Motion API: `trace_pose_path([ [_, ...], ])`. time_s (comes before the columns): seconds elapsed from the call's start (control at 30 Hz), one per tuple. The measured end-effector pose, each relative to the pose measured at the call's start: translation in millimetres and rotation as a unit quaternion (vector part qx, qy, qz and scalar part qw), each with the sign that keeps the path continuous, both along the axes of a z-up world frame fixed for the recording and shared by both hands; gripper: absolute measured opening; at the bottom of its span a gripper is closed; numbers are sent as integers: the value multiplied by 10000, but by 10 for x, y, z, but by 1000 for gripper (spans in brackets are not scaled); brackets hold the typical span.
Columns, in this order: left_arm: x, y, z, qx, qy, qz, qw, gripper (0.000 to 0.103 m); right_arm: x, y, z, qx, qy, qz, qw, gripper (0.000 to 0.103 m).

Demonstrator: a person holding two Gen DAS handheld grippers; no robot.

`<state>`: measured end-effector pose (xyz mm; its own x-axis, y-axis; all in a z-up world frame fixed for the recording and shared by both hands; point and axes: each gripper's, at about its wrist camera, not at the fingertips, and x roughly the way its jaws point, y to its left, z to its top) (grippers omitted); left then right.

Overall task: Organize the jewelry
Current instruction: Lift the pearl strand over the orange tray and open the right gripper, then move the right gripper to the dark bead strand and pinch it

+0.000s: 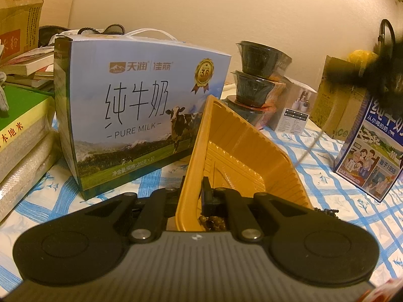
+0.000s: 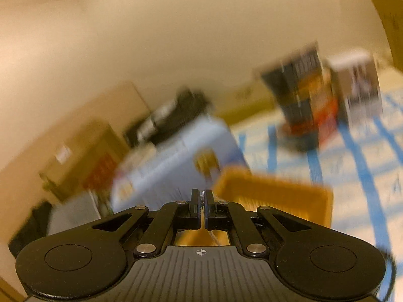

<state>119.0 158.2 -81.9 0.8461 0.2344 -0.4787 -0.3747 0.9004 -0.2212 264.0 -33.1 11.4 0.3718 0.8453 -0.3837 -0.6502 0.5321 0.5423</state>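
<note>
We had the left tongs [image 1: 195,188] pinching the tilted yellow tray's [image 1: 241,148] rim, brown beads [image 1: 212,222] inside its low end. Right tongs [image 2: 201,197] were pressed onto something tiny.

Left of frame: milk carton [image 1: 141,110] and stacked rice bags [image 1: 22,146] wall off the table [image 1: 314,183].
Centre: tilted yellow tray [image 1: 241,156] blocks the middle.
Upper right: stacked bowls [image 1: 262,75] and boxes [image 1: 340,100].
Free room: checked cloth right of the tray.
</note>
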Motion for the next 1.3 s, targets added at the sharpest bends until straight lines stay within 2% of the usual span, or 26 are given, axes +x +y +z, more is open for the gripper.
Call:
trace_pose_path([
  [0.17,0,2,-1,-8,-3,7,10000,7,-9,80,-627,-646,622,48,9960,3],
  [0.27,0,3,-2,-11,-2,10,10000,7,-4,97,-830,-848,793,32,9932,3],
  [0.47,-1,7,-7,-15,1,12,10000,7,-32,65,-944,-1031,823,-33,9912,3],
  [0.73,-1,7,-7,-16,1,12,10000,7,-5,100,-887,-1111,806,-55,9905,5],
  [0.77,0,7,-7,-13,2,13,10000,7,-11,105,-886,-1127,798,-63,9904,9],
  [0.83,0,7,-6,-10,1,11,10000,7,-19,98,-881,-1101,805,-79,9906,33],
  [0.87,0,7,-7,-10,0,12,10000,7,-24,80,-878,-1057,807,-135,9910,55],
  [0.9,1,8,-6,-12,2,13,10000,7,-30,57,-872,-1003,791,-205,9916,64],
  [1.3,0,12,-13,10,19,20,10000,7,12,-240,-782,-693,812,-533,9929,67],
])
